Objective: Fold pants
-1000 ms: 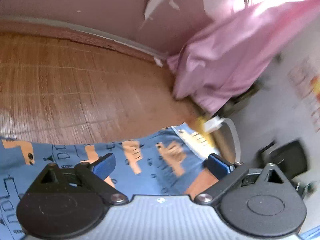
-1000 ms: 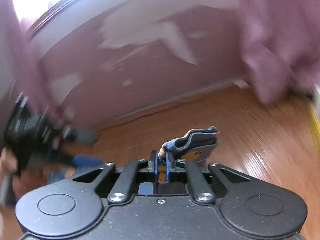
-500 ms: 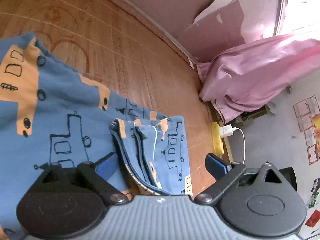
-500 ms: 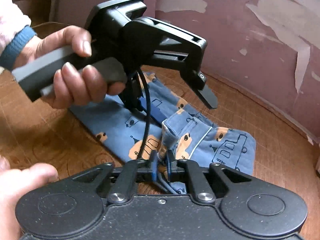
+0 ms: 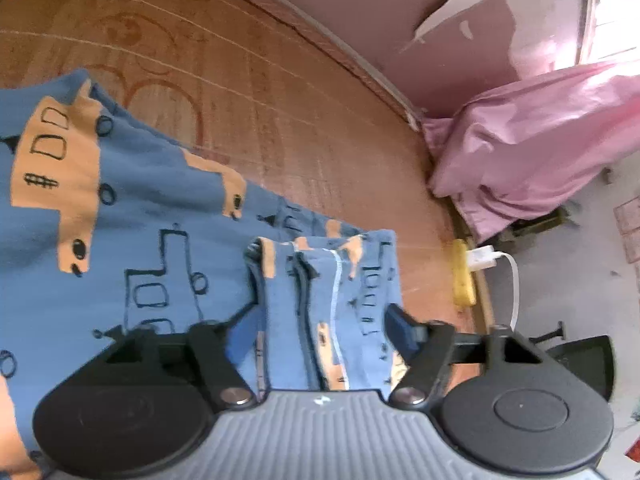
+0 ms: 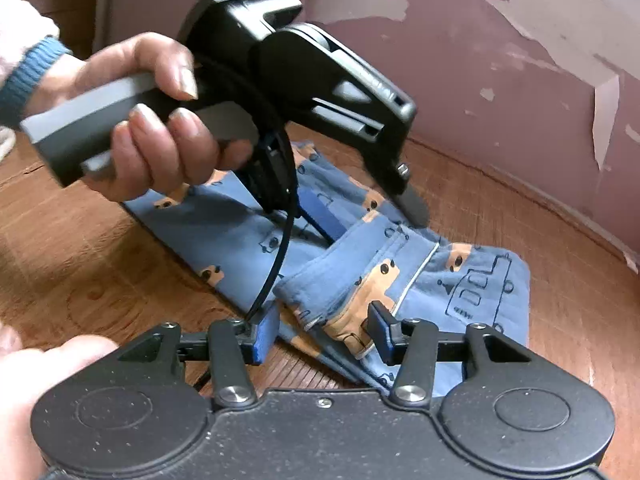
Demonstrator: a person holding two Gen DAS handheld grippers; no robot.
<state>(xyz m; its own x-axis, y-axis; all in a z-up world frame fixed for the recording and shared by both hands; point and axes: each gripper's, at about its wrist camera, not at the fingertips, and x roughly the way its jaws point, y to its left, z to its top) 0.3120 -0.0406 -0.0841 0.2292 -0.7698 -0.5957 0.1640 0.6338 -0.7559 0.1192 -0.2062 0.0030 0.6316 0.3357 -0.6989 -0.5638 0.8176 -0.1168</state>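
Blue pants [image 5: 120,240] printed with orange vehicles lie on the brown wooden surface [image 5: 280,100], one end folded over into a thick bundle [image 5: 320,280]. My left gripper [image 5: 320,328] is open and straddles that bundle, a finger on each side. In the right wrist view the pants [image 6: 480,280] lie in front of my right gripper [image 6: 322,330], which is open with the folded edge between its fingers. A hand [image 6: 152,132] holds the left gripper [image 6: 366,216] just above the fold, its jaws apart.
Pink cloth [image 5: 540,140] hangs at the far right beside a peeling pink wall [image 6: 520,60]. A yellow power strip [image 5: 464,276] with a white charger lies at the surface's right edge. Another hand [image 6: 40,380] shows at the lower left.
My right gripper, shut on the pants edge before, has opened and let the fold rest on the pants. My left gripper has come closer over the bundle, its fingers a little narrower.
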